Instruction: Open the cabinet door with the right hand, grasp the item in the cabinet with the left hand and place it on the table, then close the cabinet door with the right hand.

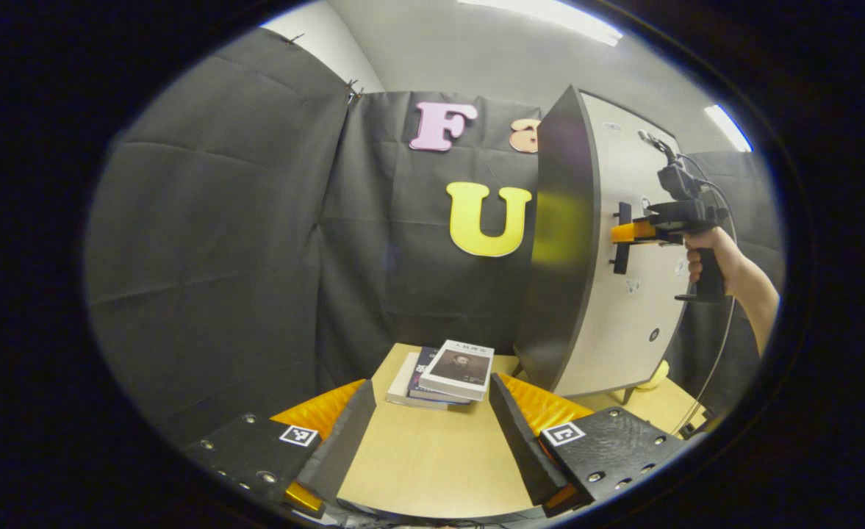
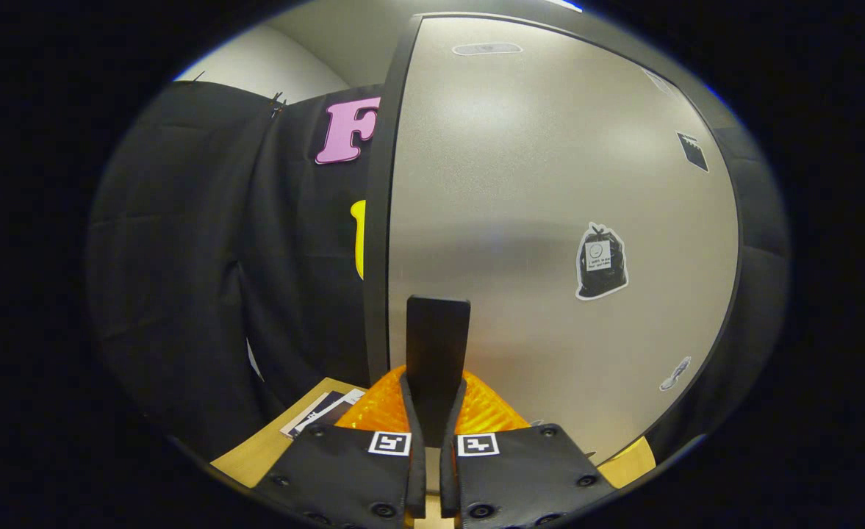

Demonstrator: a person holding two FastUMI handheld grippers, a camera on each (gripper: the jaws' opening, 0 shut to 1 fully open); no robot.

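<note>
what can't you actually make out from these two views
- Cabinet inside: in the left gripper view the cabinet door faces the camera, so any item behind it is hidden.
- Books: the cover text is too small; in the right gripper view the fingers cut them off.
- Door stickers: print too small.
- Handle: its lower end is hidden between the right gripper fingers.

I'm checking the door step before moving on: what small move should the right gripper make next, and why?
Probably swing the cabinet door shut. The right gripper is clamped on the door handle, the door stands partly open, and the stack of books already lies on the table. The left gripper is open and holds nothing.
</note>
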